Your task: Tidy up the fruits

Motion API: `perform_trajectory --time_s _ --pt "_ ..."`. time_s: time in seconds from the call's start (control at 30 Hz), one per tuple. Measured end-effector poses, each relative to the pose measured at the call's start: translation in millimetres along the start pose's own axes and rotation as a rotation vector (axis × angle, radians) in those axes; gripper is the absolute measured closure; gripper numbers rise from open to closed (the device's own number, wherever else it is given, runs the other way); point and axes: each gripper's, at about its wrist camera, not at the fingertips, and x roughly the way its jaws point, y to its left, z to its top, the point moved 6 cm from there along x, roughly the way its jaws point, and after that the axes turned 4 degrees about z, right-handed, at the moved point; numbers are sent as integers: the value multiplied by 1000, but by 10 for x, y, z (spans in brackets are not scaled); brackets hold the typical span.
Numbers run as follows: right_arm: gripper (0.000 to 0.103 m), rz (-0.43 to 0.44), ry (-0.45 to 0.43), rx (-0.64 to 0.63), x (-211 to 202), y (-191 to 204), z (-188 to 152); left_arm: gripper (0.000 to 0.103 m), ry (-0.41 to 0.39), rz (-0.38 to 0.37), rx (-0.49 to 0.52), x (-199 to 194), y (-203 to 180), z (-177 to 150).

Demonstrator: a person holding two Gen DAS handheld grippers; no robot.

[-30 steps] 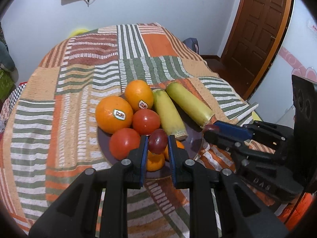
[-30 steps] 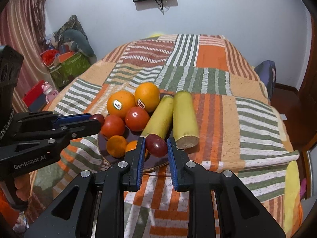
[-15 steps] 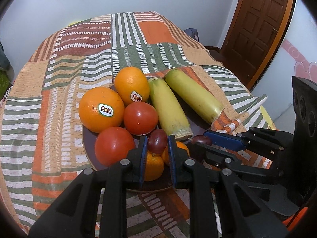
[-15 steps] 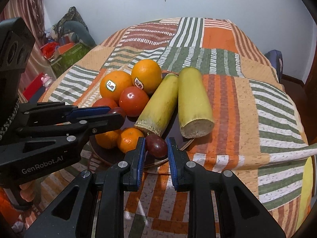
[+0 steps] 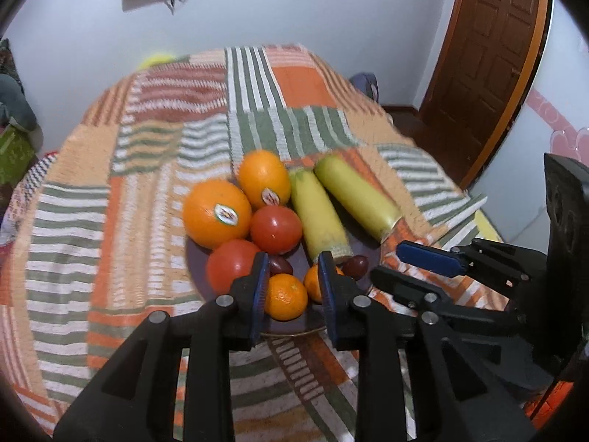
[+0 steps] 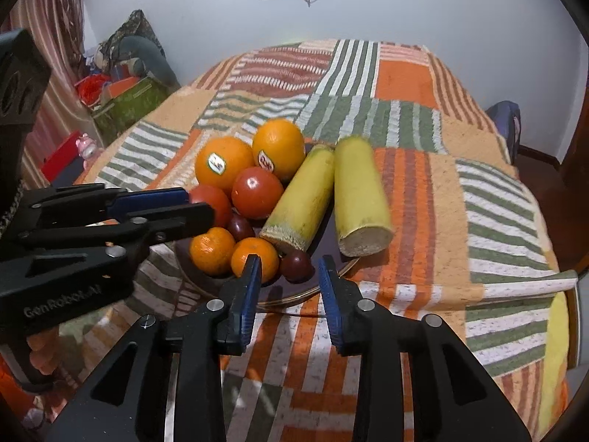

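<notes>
1. Both grippers hang open and empty over the near rim of the dark plate (image 6: 294, 296). The left gripper (image 5: 292, 287) has its jaws spread on either side of a mandarin (image 5: 285, 296) without touching it. The right gripper (image 6: 289, 287) stands likewise apart, with a dark red plum-like fruit (image 6: 296, 265) just ahead of the gap.

2. Every fruit in view sits on the plate, or partly on it, in the middle of the striped patchwork cloth (image 6: 405, 191). At the back are two large oranges (image 6: 224, 165). In front of them lie two tomatoes (image 6: 257, 192), then two mandarins and two of the small dark fruits; the second dark one (image 5: 280, 266) lies between the tomatoes and the mandarins.

3. Two yellow-green cut stalks (image 6: 302, 206), possibly sugar cane, lie along the right side. The outer stalk (image 6: 362, 202) looks to overhang the plate's edge onto the cloth.

4. Judged from this, the gathering seems nearly done or finished: no loose fruit shows on the cloth. What may be left is tidying the overhanging stalk.

5. Writing: each orange bears a small oval sticker (image 6: 216, 163), too blurred here to read. The left gripper's body, seen from the right wrist, reads "GenRobot.AI" (image 6: 60, 304).
</notes>
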Motion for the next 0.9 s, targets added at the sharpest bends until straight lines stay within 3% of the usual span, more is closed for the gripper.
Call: perform_trajectory --time_s 0.33,0.53,0.7,0.83,0.9 --pt "74 -58 -249 -24 -1154 275 348 76 -293 48 -38 -1453 12 230" --pt "73 -63 -407 -58 -1872 602 426 75 -460 74 -46 -2315 -54 171" --pt "68 -52 -535 -86 -2372 863 402 54 -556 105 -52 -2774 -105 50" --pt "55 -58 -605 -102 -2593 974 347 35 -606 128 -47 -3005 -156 -41" --pt "49 -61 -625 -106 -2645 1003 327 33 -623 138 -41 -3078 -179 -73"
